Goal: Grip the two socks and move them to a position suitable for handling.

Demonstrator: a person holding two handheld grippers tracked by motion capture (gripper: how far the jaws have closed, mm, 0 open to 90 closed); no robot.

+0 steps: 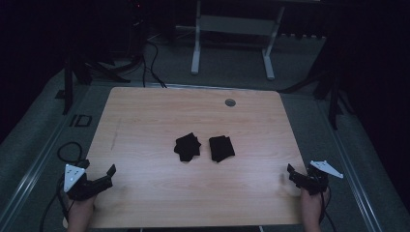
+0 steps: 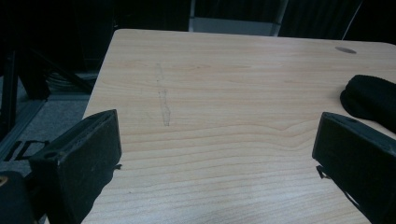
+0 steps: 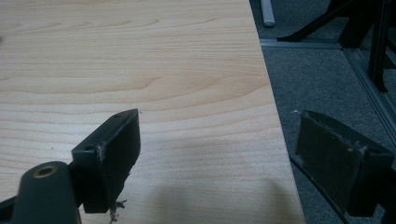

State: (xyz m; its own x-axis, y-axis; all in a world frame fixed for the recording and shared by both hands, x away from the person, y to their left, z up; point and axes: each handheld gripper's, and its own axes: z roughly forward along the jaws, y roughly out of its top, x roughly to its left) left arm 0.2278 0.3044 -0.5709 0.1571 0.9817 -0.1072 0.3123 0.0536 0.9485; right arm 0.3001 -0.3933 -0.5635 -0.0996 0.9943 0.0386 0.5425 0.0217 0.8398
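Two black cloth bundles lie side by side at the middle of the wooden table (image 1: 145, 193): a crumpled one (image 1: 187, 146) on the left and a squarer folded one (image 1: 221, 148) on the right. My left gripper (image 1: 105, 178) rests at the table's near left corner, open, with nothing between its jaws. In the left gripper view its jaws stand wide over bare wood, and a black bundle (image 2: 371, 98) lies ahead at the right. My right gripper (image 1: 296, 175) sits at the near right edge, open and empty; its right jaw hangs past the table's edge.
A round grey grommet (image 1: 230, 102) is set in the table near its far edge. A white desk frame (image 1: 232, 43) stands on the grey floor beyond. Black stands and cables flank the table on both sides.
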